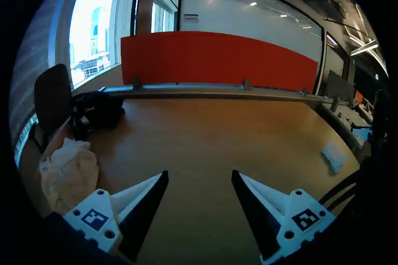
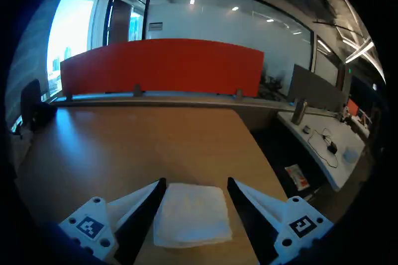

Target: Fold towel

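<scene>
Fingers (image 2: pixel 144 205) of the right gripper (image 2: pixel 195 181) stand spread wide, white wedge-shaped plastic with dark inner faces tapering to points, and they pinch nothing. The towel (image 2: pixel 191 210) lies flat on the table (image 2: pixel 124 140) between them. It is white, folded into a soft, roughly square pad with a faintly nubbly surface and layered edges along its near side. Its sides run just beside both inner faces, though whether either finger touches it cannot be told. It sits close to the table's right edge, on smooth, warm-toned wood with a slight sheen. In the left gripper view, the left gripper (image 1: pixel 199 173) is likewise spread wide over bare wood, holding and touching nothing; each finger base carries a square black-and-white marker. To its left lies a crumpled cream heap (image 1: pixel 69 173), cloth or paper I cannot tell, with a black bag (image 1: pixel 97 108) and a dark chair (image 1: pixel 52 96) behind it. A small pale bundle (image 1: pixel 334 157) rests near the right edge, too small to make out. A smooth red divider panel (image 1: pixel 219 61) runs along the far side.
</scene>
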The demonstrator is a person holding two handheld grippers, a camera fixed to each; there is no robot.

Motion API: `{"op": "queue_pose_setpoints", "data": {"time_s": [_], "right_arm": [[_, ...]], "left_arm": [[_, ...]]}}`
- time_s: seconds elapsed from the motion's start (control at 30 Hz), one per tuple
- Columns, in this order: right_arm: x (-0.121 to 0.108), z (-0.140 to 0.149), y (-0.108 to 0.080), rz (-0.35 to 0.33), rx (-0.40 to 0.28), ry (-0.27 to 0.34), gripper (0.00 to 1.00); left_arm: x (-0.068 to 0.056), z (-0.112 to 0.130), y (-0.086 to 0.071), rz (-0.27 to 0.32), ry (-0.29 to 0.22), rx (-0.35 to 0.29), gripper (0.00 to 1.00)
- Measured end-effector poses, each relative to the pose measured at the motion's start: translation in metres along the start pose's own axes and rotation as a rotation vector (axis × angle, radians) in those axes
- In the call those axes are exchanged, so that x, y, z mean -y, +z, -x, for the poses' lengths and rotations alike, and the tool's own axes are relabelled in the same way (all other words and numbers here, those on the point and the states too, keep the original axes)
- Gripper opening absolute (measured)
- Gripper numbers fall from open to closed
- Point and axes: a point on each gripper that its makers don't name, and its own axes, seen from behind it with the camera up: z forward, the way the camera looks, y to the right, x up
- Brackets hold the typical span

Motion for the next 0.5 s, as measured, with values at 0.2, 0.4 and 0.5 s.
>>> {"op": "queue_pose_setpoints", "data": {"time_s": [0.2, 0.4, 0.5], "right_arm": [[0.004, -0.027, -0.003, 0.002, -0.082, 0.041, 0.96], [0.004, -0.043, -0.004, 0.024, -0.136, 0.060, 0.96], [0.007, -0.048, -0.004, 0.023, -0.154, 0.069, 0.97]], "left_arm": [[0.009, -0.015, 0.003, -0.014, -0.002, -0.048, 0.94], [0.017, -0.037, 0.004, -0.031, -0.004, -0.112, 0.94], [0.020, -0.050, 0.002, -0.036, -0.003, -0.154, 0.94]]}}
